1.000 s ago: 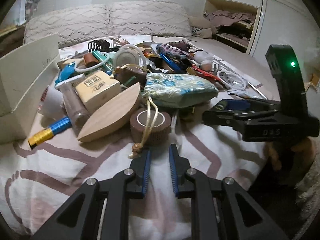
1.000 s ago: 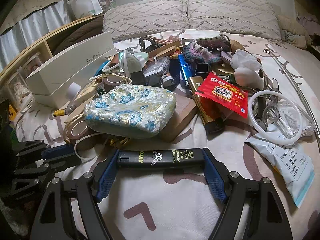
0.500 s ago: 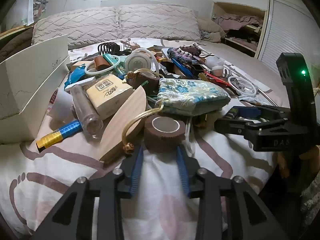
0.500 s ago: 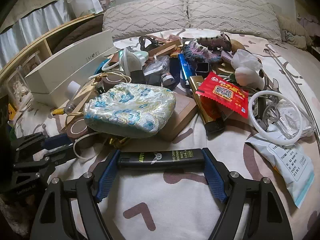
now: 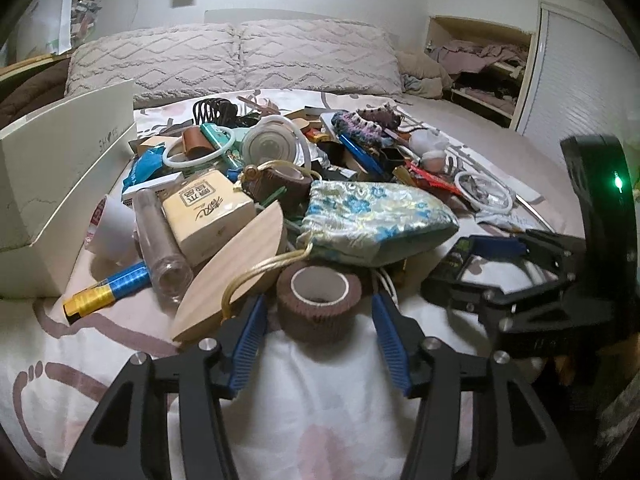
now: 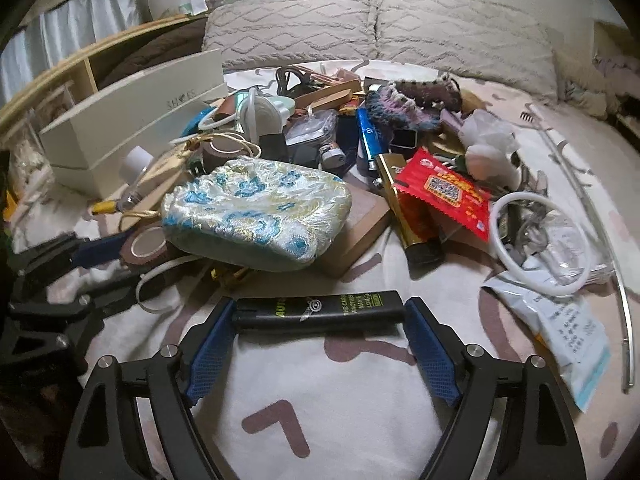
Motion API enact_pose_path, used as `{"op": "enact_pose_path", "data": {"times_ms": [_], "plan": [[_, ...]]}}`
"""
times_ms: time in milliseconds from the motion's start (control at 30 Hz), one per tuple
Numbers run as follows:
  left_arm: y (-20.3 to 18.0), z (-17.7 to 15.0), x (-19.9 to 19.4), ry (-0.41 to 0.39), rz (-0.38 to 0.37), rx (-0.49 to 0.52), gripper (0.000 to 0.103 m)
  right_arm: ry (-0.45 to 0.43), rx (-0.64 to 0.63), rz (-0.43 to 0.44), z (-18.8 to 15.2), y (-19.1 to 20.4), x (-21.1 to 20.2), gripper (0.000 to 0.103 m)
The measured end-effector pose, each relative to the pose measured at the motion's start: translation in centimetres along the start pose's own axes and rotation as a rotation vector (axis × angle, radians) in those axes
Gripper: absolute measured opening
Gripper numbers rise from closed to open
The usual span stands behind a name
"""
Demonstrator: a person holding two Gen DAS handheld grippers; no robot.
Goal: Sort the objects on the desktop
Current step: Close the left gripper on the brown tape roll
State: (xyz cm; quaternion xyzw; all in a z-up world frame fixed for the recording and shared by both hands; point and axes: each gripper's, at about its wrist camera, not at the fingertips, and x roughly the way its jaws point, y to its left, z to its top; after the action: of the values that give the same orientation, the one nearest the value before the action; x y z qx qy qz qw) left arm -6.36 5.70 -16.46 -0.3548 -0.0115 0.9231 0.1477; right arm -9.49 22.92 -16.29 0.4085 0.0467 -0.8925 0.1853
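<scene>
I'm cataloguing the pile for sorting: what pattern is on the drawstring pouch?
Pale silvery brocade with blue and gold flowers on the drawstring pouch; clearest in the right wrist view.

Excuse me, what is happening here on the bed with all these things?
A person is sorting a pile of small objects with two handheld grippers. The left gripper is open, its fingers on either side of a brown tape roll, not yet closed. The right gripper holds a black lighter by its ends.

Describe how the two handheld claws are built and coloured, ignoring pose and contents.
Both the left claw and the right claw share one design: matte black angular linkage arms with triangular cut-outs, silver round pivot bolts, and ribbed blue finger pads. The right one's upright black housing shows a green light. No cables visible.
</scene>
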Motion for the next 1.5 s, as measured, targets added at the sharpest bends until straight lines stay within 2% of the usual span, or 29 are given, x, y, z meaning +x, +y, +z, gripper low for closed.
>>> {"op": "enact_pose_path", "data": {"times_ms": [467, 600, 1133, 1400, 1500], "plan": [[-0.58, -0.56, 0.34, -0.023, 0.010, 0.015, 0.054, -0.013, -0.013, -0.023, -0.02, 0.21, 0.00, 0.084], [-0.63, -0.54, 0.15, -0.039, 0.033, 0.033, 0.043, -0.012, -0.014, -0.024, -0.02, 0.21, 0.03, 0.084], [-0.79, -0.60, 0.96, -0.054, 0.069, 0.039, 0.044, 0.002, -0.026, -0.046, -0.13, 0.54, 0.36, 0.084], [-0.46, -0.52, 0.58, -0.062, 0.058, 0.017, 0.043, -0.009, -0.027, -0.050, -0.23, 0.64, 0.10, 0.084], [-0.60, -0.62, 0.18, -0.070, 0.058, 0.024, 0.043, -0.024, -0.037, -0.057, -0.29, 0.92, -0.24, 0.080]]}}
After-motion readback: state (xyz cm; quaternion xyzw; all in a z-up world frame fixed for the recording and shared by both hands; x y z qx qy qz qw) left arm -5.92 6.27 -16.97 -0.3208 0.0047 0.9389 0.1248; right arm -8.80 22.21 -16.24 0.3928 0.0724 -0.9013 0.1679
